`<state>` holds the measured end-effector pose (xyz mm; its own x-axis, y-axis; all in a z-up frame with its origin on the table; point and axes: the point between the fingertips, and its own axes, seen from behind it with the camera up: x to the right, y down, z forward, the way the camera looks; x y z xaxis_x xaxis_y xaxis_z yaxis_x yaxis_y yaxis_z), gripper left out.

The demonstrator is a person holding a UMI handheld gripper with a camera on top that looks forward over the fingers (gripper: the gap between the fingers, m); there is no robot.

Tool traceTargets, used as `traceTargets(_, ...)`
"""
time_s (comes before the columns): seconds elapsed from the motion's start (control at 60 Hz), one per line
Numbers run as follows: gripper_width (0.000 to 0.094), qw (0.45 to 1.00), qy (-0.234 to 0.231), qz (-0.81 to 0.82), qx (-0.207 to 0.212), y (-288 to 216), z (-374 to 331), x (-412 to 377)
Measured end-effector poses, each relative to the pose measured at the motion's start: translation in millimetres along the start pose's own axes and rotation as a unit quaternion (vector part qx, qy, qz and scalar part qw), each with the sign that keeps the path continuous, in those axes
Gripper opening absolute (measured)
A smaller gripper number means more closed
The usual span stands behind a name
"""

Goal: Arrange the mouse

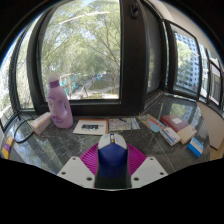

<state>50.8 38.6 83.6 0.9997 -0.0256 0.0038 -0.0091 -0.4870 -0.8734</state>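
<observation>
A blue and black computer mouse (111, 160) with an orange scroll wheel sits between my two fingers, its nose pointing away from me. My gripper (112, 163) is shut on it: the magenta pads (92, 158) press on both its sides. The mouse is held up above a dark marbled table (60, 148).
A pink bottle (58, 104) stands on the table at the left, by a small box (40, 123). Leaflets (90, 127) lie ahead of the fingers. Several boxes and packets (178, 130) lie at the right. Large windows (85, 50) close off the table's far side.
</observation>
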Motion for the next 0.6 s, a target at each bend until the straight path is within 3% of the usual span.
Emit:
traceTargets(0.083, 0.0389, 0.999, 0.001, 0.004, -0.051, 44.4, 24.4, 13.1)
traceTargets(0.25, 0.0483, 0.996, -0.012, 0.001, -0.09, 85.3, 45.9, 15.0)
traceTargets(0.333, 0.0563, 0.996, -0.014, -0.001, -0.087, 81.8, 42.0, 15.5)
traceTargets(0.433, 0.0868, 0.997, -0.015, -0.007, -0.077, 68.0, 25.6, 14.1)
traceTargets(0.6, 0.0865, 0.999, 0.003, -0.013, -0.048, 36.8, -31.6, 15.2)
